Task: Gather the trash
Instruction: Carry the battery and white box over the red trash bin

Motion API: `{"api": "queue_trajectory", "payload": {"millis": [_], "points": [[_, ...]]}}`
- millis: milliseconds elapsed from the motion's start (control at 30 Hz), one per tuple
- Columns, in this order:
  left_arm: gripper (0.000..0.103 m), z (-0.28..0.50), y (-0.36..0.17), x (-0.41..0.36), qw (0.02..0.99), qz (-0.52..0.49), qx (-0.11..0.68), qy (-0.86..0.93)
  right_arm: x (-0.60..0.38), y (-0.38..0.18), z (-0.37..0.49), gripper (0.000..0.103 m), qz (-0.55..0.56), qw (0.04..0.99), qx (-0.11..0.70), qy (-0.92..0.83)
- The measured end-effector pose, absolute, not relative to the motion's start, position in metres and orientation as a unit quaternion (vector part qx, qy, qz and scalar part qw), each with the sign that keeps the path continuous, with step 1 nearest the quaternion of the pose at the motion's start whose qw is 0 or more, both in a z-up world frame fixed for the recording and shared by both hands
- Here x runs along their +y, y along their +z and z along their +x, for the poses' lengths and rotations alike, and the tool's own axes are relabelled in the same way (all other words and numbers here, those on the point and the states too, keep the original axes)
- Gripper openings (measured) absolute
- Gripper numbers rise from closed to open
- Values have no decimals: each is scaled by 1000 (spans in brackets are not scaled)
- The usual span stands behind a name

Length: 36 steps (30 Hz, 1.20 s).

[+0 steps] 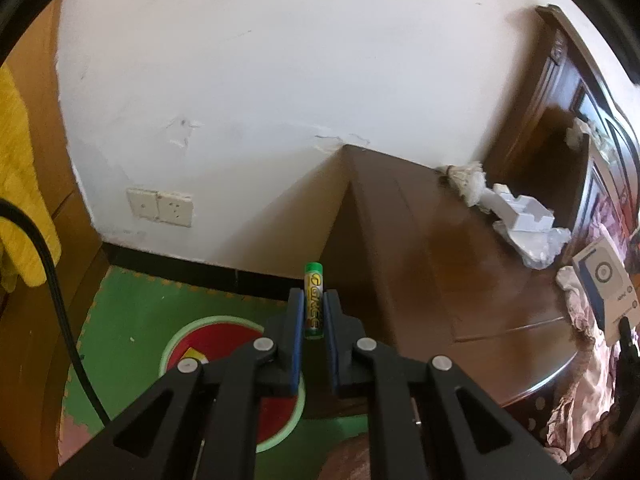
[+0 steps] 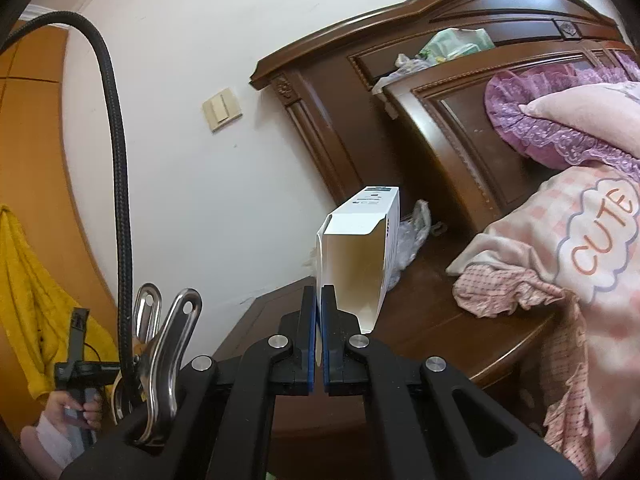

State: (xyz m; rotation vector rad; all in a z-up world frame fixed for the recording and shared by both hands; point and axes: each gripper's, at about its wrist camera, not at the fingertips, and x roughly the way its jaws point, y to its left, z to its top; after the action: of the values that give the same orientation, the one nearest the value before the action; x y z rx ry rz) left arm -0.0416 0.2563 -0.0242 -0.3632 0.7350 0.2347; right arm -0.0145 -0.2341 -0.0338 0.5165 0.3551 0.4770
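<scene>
My left gripper is shut on a green and yellow battery, held upright off the left edge of the brown nightstand, above the floor. My right gripper is shut on the side wall of an open white cardboard box, held above the nightstand. That box also shows at the right edge of the left wrist view. A white moulded packaging insert, crumpled clear plastic and a white feathery wad lie at the back of the nightstand.
A green foam mat with a red circle covers the floor below. A white wall with sockets stands behind. A dark wooden headboard and a pink quilt lie right. A yellow towel hangs left.
</scene>
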Motion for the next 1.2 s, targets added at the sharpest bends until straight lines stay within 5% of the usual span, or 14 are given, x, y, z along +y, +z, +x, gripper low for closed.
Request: {"api": "queue_trajectory", "payload": {"millis": [1200], "points": [[10,-70,-154,314,836,-253,463,149,-127,-14,-46,3,189,890,195,368]]}}
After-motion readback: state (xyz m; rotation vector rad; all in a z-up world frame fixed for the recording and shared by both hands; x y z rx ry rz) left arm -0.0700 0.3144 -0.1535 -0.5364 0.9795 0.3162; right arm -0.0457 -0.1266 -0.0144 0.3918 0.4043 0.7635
